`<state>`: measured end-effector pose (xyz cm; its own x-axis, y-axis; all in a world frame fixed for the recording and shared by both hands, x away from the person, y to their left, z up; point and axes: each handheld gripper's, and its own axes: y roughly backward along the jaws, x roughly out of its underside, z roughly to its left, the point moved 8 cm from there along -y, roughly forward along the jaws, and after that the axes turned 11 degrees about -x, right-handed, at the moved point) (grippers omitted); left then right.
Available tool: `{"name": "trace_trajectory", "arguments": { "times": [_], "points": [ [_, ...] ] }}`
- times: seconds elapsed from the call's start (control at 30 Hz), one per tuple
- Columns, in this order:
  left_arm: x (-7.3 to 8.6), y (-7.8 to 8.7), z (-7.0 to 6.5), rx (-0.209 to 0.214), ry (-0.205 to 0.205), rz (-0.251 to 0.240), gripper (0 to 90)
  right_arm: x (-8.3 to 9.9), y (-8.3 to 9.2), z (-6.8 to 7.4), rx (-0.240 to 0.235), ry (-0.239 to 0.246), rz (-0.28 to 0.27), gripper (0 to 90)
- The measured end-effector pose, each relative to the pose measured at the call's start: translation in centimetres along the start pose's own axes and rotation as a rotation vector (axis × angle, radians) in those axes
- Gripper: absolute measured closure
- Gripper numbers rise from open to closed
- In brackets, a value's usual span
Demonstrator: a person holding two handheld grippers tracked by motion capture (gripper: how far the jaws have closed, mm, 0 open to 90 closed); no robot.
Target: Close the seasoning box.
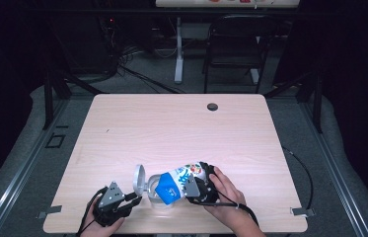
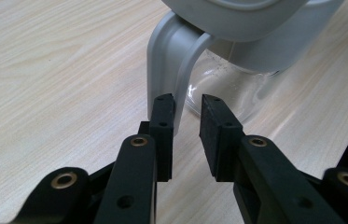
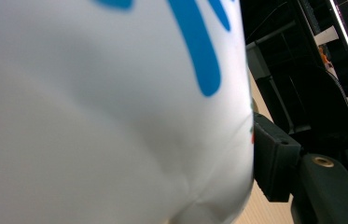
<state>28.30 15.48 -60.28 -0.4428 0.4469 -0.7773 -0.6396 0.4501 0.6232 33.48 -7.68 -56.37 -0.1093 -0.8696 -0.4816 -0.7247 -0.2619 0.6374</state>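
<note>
A clear jug (image 1: 158, 197) with a grey handle (image 2: 167, 60) stands near the table's front edge, its round grey lid (image 1: 139, 178) flipped up. My left gripper (image 1: 134, 200) points at the handle from the left. Its jaws stand a little apart just short of the handle, nothing pinched between them; the left gripper view has the gap of my left gripper (image 2: 188, 105) in front of the jug's glass body (image 2: 223, 88). My right gripper (image 1: 199, 185) is shut on a white and blue printed carton (image 1: 179, 180), tilted blue end down over the jug's mouth. One pad (image 3: 272, 158) presses the carton's white side (image 3: 106, 116).
The light wooden table (image 1: 171, 123) has a small round cable hole (image 1: 212, 106) at its far right. A black chair (image 1: 236, 44) and a desk leg stand beyond the far edge. Cables trail from both grippers off the front edge.
</note>
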Motion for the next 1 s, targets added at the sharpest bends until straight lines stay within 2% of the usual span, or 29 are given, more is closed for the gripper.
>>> {"name": "trace_trajectory", "arguments": {
  "times": [0.27,0.4,0.43,0.53,0.7,1.0],
  "points": [
    [-0.06,0.19,-0.11,0.015,0.007,-0.004,77.6,0.02,-0.01,-0.16,0.004,0.012,0.010,41.6],
    [-0.08,0.17,-0.23,0.021,-0.005,-0.006,77.4,-0.12,-0.12,-0.18,0.015,0.018,-0.004,41.7],
    [-0.07,0.16,-0.24,0.021,-0.005,-0.006,76.7,-0.09,-0.01,-0.25,0.020,0.032,0.012,41.7],
    [-0.01,0.14,-0.20,0.015,-0.010,-0.001,74.6,-0.18,-0.10,-0.17,0.029,0.043,0.003,41.7],
    [0.05,0.16,0.02,0.010,-0.002,-0.006,71.9,-0.09,0.08,-0.20,0.047,0.097,0.040,41.8],
    [0.09,0.32,0.55,0.003,0.015,-0.017,67.5,-0.23,-0.04,-0.40,0.060,0.103,0.034,41.8]
  ]
}}
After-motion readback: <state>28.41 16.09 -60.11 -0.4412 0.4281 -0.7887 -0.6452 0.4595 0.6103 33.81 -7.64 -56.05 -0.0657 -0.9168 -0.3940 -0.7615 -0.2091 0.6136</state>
